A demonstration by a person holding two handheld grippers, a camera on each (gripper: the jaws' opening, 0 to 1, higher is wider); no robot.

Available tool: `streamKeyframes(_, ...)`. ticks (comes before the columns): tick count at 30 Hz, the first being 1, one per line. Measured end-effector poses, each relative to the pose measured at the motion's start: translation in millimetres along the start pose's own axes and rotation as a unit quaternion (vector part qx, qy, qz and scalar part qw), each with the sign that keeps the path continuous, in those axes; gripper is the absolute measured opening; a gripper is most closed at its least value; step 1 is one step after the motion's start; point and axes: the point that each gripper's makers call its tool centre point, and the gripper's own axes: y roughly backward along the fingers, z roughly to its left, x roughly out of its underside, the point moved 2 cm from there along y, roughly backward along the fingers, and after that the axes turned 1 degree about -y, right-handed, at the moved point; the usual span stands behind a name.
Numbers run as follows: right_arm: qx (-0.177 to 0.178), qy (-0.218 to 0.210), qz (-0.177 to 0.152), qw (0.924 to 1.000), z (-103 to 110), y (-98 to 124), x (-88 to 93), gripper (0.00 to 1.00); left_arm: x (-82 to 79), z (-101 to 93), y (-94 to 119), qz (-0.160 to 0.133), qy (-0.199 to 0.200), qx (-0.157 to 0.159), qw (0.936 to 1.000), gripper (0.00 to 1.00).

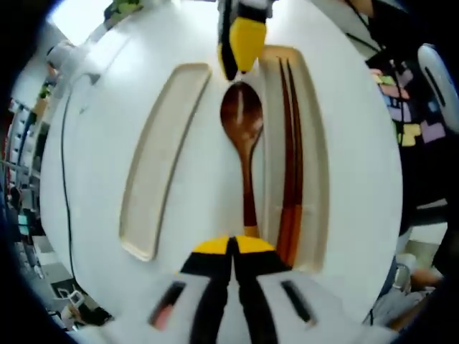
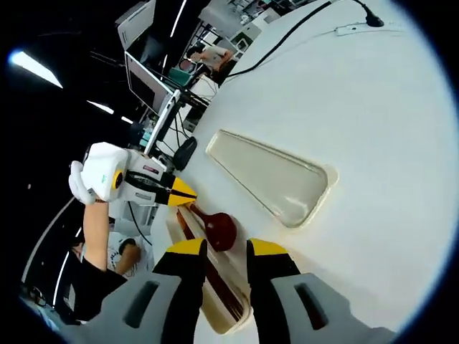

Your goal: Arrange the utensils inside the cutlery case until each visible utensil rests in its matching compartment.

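White table (image 1: 358,186) carries everything. On it, two shallow cream trays of the cutlery case lie well apart. The empty tray (image 1: 161,161) is bare. The other tray (image 1: 312,165) holds dark red-brown chopsticks (image 1: 290,143) lying lengthwise.

Spoon (image 1: 244,140), dark wood, lies in the strip between the trays, beside the chopstick tray. Whether it rests on the table or hangs just above it, cannot tell.

Left gripper (image 1: 234,247): yellow tips pressed together on the end of the spoon handle. Right gripper (image 2: 224,249): tips spread, nothing between them, hovering at the spoon bowl.

Risks, as judged:
- Grip is at the very end of the handle; the bowl end is heavy, so the spoon may pivot or droop on lifting.
- The open right gripper sits close over the bowl; a nudge could knock the spoon into the chopstick tray, the wrong compartment.
- Dragging the spoon may catch a tray rim and shift the tray.

View differences:
- Left gripper view gives the full layout, both trays and the whole spoon, with the right gripper's yellow tip at the bowl.
- Right gripper view gives the left gripper (image 2: 179,192) from outside, the hand (image 2: 82,188) on it, a cable (image 2: 287,43) on the table, and lab benches beyond.
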Motion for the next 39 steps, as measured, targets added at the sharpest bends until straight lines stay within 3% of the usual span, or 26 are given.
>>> streamKeyframes(8,-0.017,-0.013,0.02,0.9996,3.8,-10.0,3.4,0.18,0.8,0.8,0.3,-0.005,0.009,-0.005,0.9999,0.0)
streamKeyframes(12,-0.006,-0.021,0.022,0.9995,-0.3,-12.9,2.6,0.09,0.9,1.7,0.5,-0.005,0.011,-0.006,0.9999,0.0)
streamKeyframes(19,-0.011,-0.039,0.012,0.9991,-2.5,-17.1,-0.4,0.05,1.7,1.9,1.0,-0.018,0.016,-0.015,0.9996,0.0)
streamKeyframes(24,0.0,-0.102,-0.021,0.9945,-5.7,-20.5,-8.9,0.03,2.2,3.4,1.4,-0.04,0.043,-0.019,0.9981,0.0)
streamKeyframes(28,-0.002,-0.089,-0.028,0.9956,-3.5,-19.5,-10.6,0.02,3.4,0.9,2.3,-0.071,0.049,-0.044,0.9953,0.0)
streamKeyframes(31,-0.003,-0.095,-0.041,0.9947,-4.1,-19.6,-13.2,0.02,3.9,-0.3,2.7,-0.079,0.051,-0.052,0.9942,0.0)
streamKeyframes(35,-0.006,-0.099,-0.038,0.9943,-3.5,-20.0,-11.4,0.02,3.7,-0.3,3.1,-0.085,0.023,-0.055,0.9946,0.01)
streamKeyframes(39,-0.007,-0.092,-0.042,0.9948,-3.0,-18.5,-13.7,0.02,2.7,8.9,5.1,-0.093,0.015,-0.079,0.9924,0.12)
